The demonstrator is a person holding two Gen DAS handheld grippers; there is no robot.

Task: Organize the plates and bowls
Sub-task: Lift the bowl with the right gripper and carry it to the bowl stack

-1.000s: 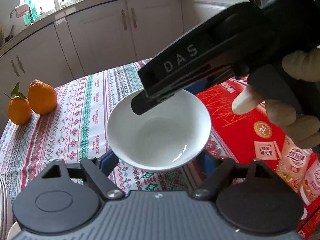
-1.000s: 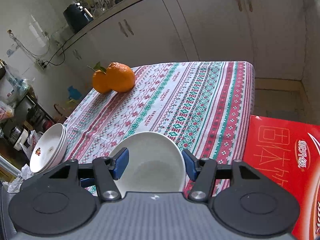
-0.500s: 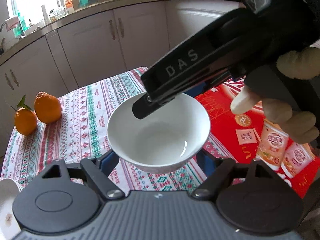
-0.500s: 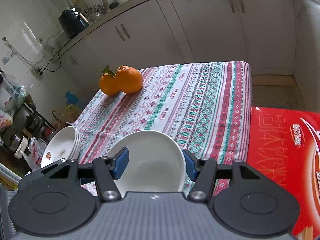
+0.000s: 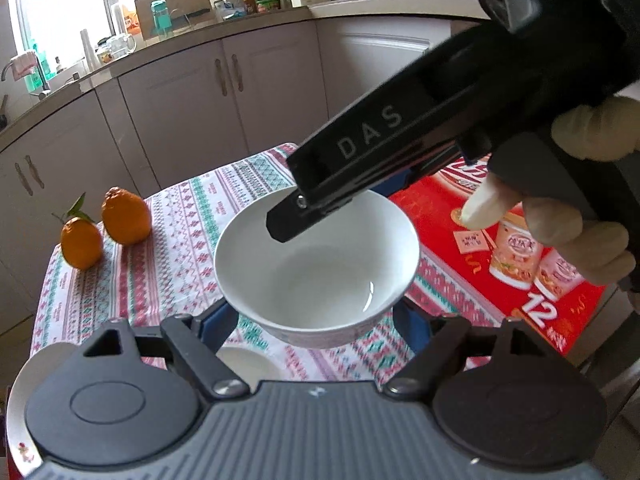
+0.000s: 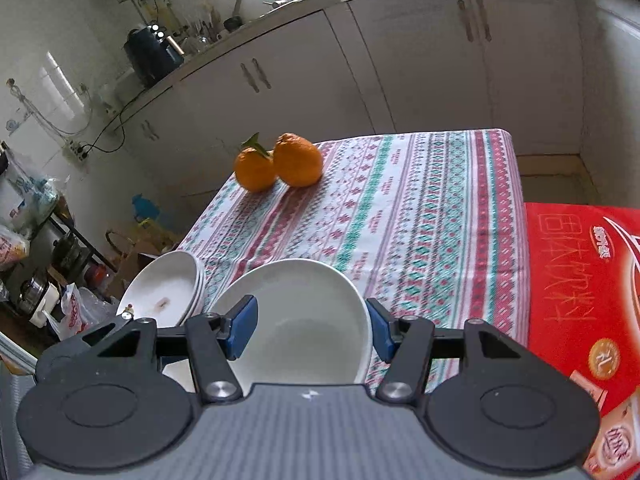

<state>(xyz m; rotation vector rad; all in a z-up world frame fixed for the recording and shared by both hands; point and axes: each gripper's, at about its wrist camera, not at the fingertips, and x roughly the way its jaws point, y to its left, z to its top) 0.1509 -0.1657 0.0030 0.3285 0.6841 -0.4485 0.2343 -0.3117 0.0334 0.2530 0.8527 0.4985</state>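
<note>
Left wrist view: your left hand-held gripper (image 5: 316, 320) clamps the white bowl (image 5: 316, 268); the right hand-held gripper (image 6: 310, 330) grips its rim too, so keep both level toward the stacked bowls (image 6: 168, 288) at lower left.

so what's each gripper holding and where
Left gripper clamps a white bowl across its lower sides; right gripper grips another white bowl by opposite rim edges.

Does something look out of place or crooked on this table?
The stack of white dishes leans at the table's near-left edge, tilted rather than flat. The red box overhangs the right edge. No spill or damage is visible.
</note>
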